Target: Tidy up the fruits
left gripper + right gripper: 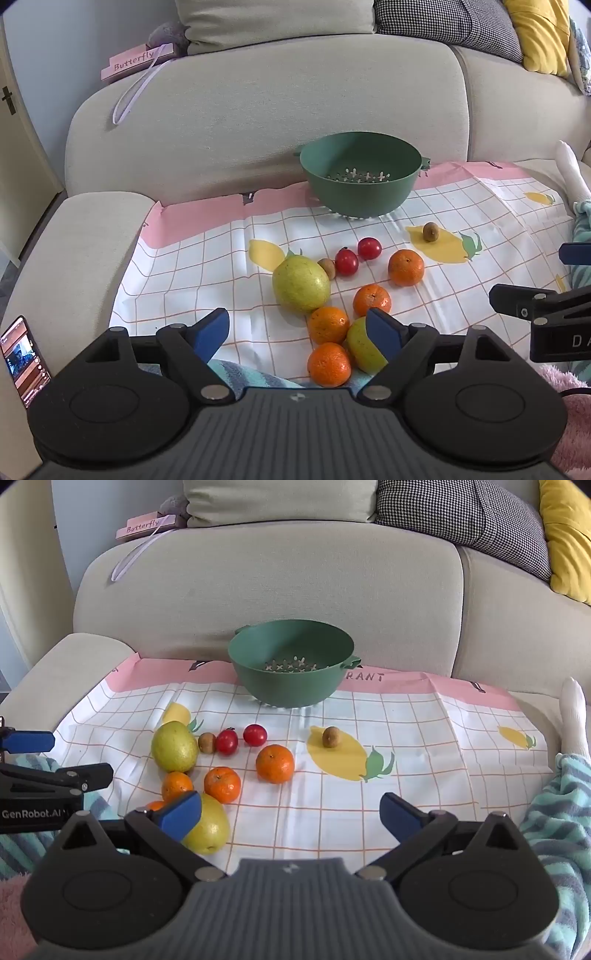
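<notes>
Both tools spread wide and empty — left tool (297, 330), right tool (290, 814), fruit scattered before green colander (291, 664)

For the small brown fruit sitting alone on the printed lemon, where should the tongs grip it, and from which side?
Grip the lone brown fruit across its middle, coming down from above with the right tongs, which stand open and empty. It is small, roundish and stands clear of the other fruit, so pads fit on either side; a sideways approach would probably just roll it across the cloth.
</notes>
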Motion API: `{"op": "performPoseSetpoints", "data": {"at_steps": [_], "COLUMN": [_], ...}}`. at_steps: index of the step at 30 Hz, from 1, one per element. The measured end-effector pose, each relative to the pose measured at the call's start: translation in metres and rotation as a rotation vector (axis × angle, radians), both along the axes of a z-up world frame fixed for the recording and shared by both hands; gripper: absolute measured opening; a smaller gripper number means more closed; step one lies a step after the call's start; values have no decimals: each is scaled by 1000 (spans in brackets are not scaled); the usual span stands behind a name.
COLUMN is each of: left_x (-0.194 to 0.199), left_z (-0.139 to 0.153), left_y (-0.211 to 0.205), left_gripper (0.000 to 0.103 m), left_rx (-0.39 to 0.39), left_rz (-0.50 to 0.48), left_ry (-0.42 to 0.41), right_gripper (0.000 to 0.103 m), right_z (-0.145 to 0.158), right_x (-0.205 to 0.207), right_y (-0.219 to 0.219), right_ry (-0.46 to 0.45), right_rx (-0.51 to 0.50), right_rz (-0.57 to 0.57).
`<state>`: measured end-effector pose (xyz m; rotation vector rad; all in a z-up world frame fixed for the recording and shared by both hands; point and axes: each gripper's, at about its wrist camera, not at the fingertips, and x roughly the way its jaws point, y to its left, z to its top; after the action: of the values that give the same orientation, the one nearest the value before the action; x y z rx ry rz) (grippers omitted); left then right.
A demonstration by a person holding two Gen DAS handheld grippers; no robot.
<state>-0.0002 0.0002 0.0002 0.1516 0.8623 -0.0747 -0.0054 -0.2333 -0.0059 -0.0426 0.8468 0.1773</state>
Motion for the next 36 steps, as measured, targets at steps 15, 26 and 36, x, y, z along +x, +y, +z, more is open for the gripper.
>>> {"op": "performPoseSetpoints", "data": {"at_steps": [15, 26, 36], "left_x": [0, 0, -2], "left_z": [1, 1, -2], "left_y": [5, 4, 3], "left_gripper": [98, 98, 98], "left_rx": [-15, -14, -11], "left_rz": [11, 13, 9], "left_ry": [1, 5, 6], "right_gripper": [99, 99, 99], "right_z": [-2, -3, -3], "right_x": [0, 0, 0], "right_y": [0, 0, 0], "right_ry": [6, 12, 15], "right_rx": [-1, 4, 3], "right_rz": [4, 0, -2]}}
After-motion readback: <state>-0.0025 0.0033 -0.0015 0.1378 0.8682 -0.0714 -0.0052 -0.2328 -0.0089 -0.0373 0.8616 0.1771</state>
